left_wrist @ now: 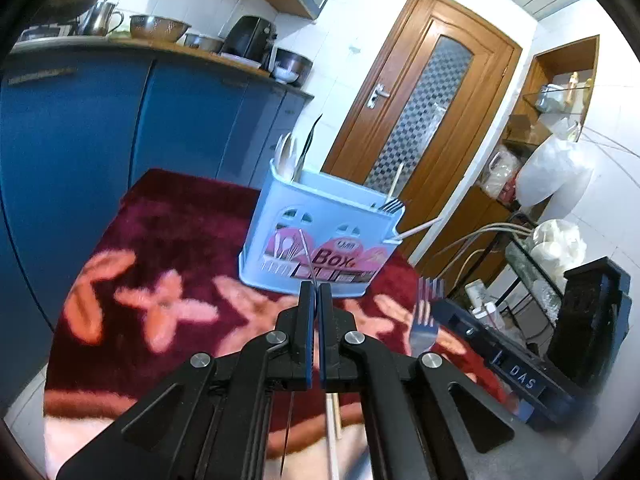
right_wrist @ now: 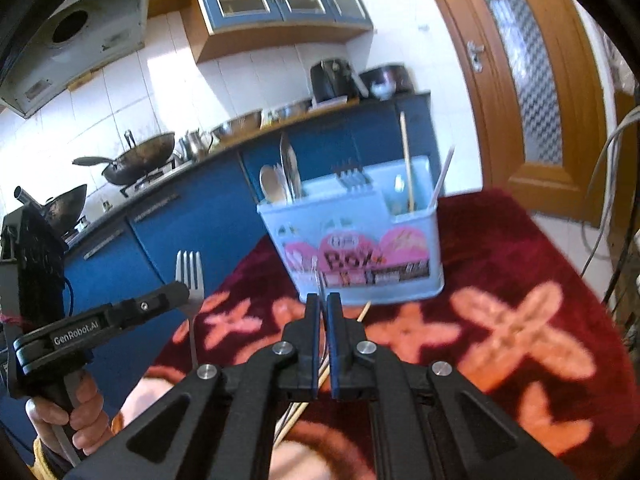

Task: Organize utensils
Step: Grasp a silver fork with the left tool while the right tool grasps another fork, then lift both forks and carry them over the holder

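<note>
A light blue utensil box (left_wrist: pixel 320 240) (right_wrist: pixel 356 240) stands on the red flowered cloth, holding spoons, forks and chopsticks. My left gripper (left_wrist: pixel 316 288) is shut on a fork, seen edge-on as a thin metal strip (left_wrist: pixel 308 256); the right wrist view shows that gripper (right_wrist: pixel 182 294) holding the fork (right_wrist: pixel 190 276) upright. My right gripper (right_wrist: pixel 323 300) is shut on another fork, edge-on in its own view (right_wrist: pixel 320 280); the left wrist view shows that fork (left_wrist: pixel 426 316), tines up, right of the box. Both hover in front of the box.
Loose chopsticks (right_wrist: pixel 320 376) lie on the cloth (left_wrist: pixel 160 240) under the grippers. Blue cabinets with a counter of pots and bowls (left_wrist: pixel 160 28) stand behind. A wooden door (left_wrist: pixel 424 92) and cluttered shelves (left_wrist: pixel 540 240) are to the right.
</note>
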